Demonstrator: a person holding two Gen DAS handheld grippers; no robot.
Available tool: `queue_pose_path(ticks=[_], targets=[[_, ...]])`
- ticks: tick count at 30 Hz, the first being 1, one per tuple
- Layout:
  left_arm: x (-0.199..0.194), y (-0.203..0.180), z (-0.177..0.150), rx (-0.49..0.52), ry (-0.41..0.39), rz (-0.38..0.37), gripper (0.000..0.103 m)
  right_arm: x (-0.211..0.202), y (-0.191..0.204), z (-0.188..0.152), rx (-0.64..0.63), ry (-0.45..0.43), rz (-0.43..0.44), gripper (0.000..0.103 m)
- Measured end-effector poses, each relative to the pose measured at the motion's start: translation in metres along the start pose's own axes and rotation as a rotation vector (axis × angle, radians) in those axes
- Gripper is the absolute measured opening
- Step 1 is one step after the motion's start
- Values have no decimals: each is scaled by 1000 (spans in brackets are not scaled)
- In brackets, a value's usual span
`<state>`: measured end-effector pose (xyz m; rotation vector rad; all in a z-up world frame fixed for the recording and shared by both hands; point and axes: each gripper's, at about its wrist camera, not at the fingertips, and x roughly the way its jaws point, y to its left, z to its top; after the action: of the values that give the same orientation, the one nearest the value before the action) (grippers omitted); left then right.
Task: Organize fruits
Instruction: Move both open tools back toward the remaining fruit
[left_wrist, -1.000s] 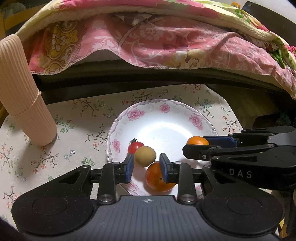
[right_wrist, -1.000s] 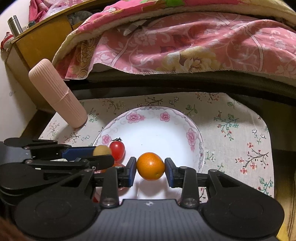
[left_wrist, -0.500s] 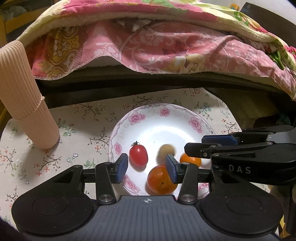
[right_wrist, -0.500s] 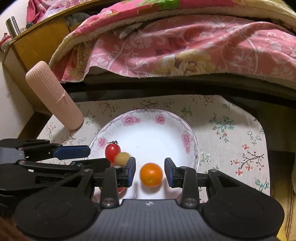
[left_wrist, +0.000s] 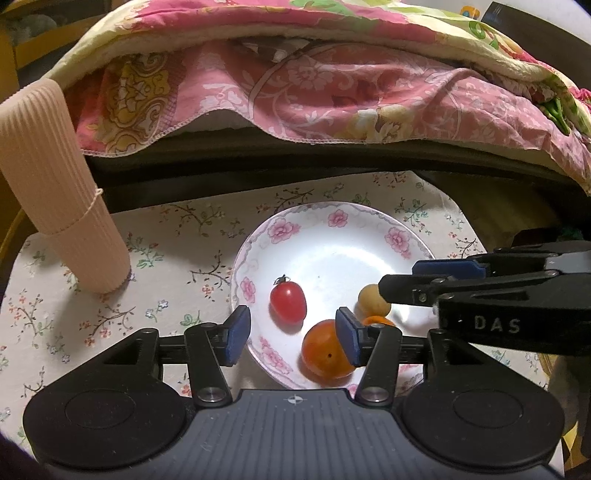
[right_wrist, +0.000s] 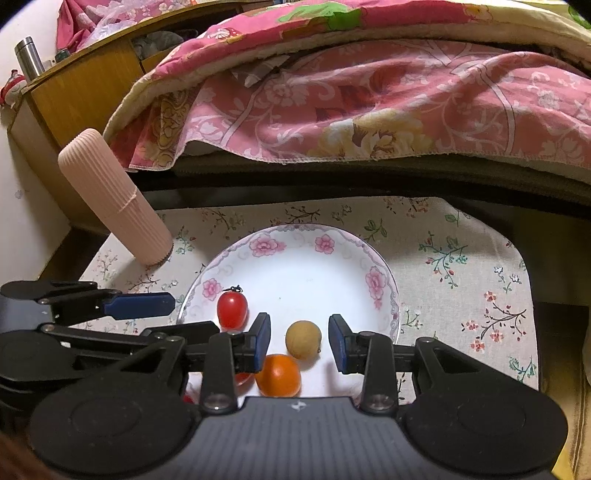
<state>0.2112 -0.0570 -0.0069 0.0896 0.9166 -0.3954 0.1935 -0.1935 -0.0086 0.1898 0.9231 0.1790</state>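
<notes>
A white flowered plate (left_wrist: 332, 243) (right_wrist: 295, 266) holds a red cherry tomato (left_wrist: 288, 302) (right_wrist: 232, 309), a tan round fruit (left_wrist: 373, 297) (right_wrist: 303, 339), an orange-red fruit (left_wrist: 325, 350) and a small orange (right_wrist: 277, 374). My left gripper (left_wrist: 293, 339) (right_wrist: 195, 314) hovers over the plate's near left rim. Its jaws are opening and nothing is pressed between them. The orange-red fruit lies by its right pad. My right gripper (right_wrist: 299, 343) (left_wrist: 402, 278) stands over the plate's near side. A gap shows between its pads, and the tan fruit lies loose below it.
The plate rests on a floral mat (left_wrist: 166, 240) (right_wrist: 461, 266). A pink ribbed cylinder (left_wrist: 55, 184) (right_wrist: 114, 203) stands at the mat's far left. A pink quilt (left_wrist: 332, 92) overhangs the back edge. A wooden shelf (right_wrist: 81, 85) is at the far left.
My left jaws have widened and let go of the tan fruit, which rolled right across the plate. The orange has left my right pads and now lies on the plate, nearer me.
</notes>
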Motion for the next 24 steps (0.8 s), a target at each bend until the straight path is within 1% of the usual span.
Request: queue_pose_path(ticks=[10,24], targets=[[-10,4,-7,2,-4,10,59,-11,14,-5,-26,-11,42,37],[-25,8,-22,37,2,6,62,-23,26,-18,-54,-5,87,37]])
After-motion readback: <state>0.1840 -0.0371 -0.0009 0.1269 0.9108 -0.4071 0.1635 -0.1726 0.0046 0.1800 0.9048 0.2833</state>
